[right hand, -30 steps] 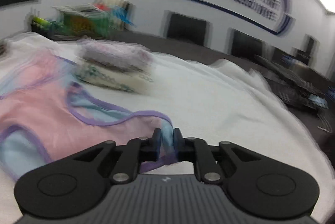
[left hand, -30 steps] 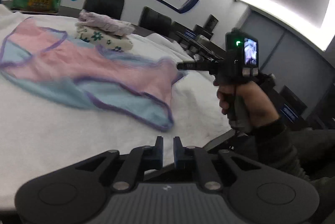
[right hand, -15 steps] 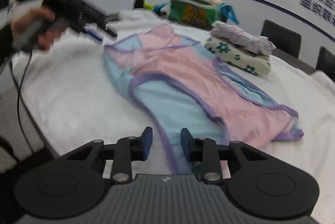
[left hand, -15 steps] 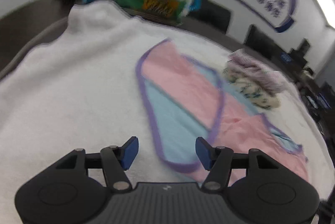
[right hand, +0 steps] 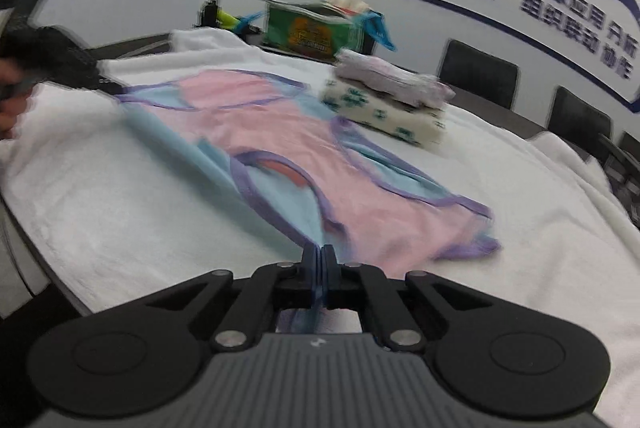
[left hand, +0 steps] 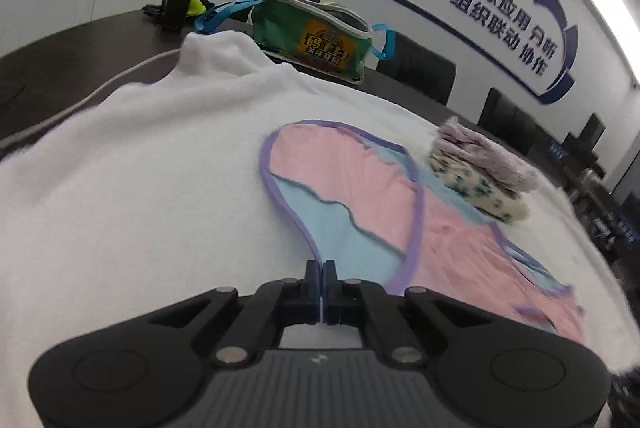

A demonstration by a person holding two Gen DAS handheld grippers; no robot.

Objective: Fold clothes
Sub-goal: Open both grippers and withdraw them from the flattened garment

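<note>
Pinching garment hem, both sides.

Left wrist view: left gripper (left hand: pixel 323 270) with jaws together, clamped on the purple-trimmed edge of the pink and blue garment (left hand: pixel 384 204). Spread flat on white towel (left hand: pixel 132 180) covering the table. Lies ahead and to the right of the jaws, long axis running from near-centre away toward the right edge. Trimmed loop opening just beyond the jaw tips. Folded stack (left hand: pixel 480 176) of finished clothes past the garment's far side, apart from it. Green bag (left hand: pixel 316 36) at the back, on dark table (left hand: pixel 60 64) beyond the towel.

Right wrist view, somewhat blurred: right gripper (right hand: pixel 319 254) with jaws together, clamped on a blue fold of the same garment (right hand: pixel 288 148), cloth visibly threaded between the pads and down behind them. Stretches ahead and leftward from here, long axis diagonal toward the far left corner. Other gripper, in a hand (right hand: pixel 10 96), at that far-left end of the garment. Folded stack (right hand: pixel 388 100) behind and to the right, well clear.

Judgement: opposite ends of the near long edge held, one per gripper, neither nearer the middle. Probably ready to lift that edge and carry it across toward the folded stack side, folding along the long axis. Needs matched travel, else skewed crease.
</note>
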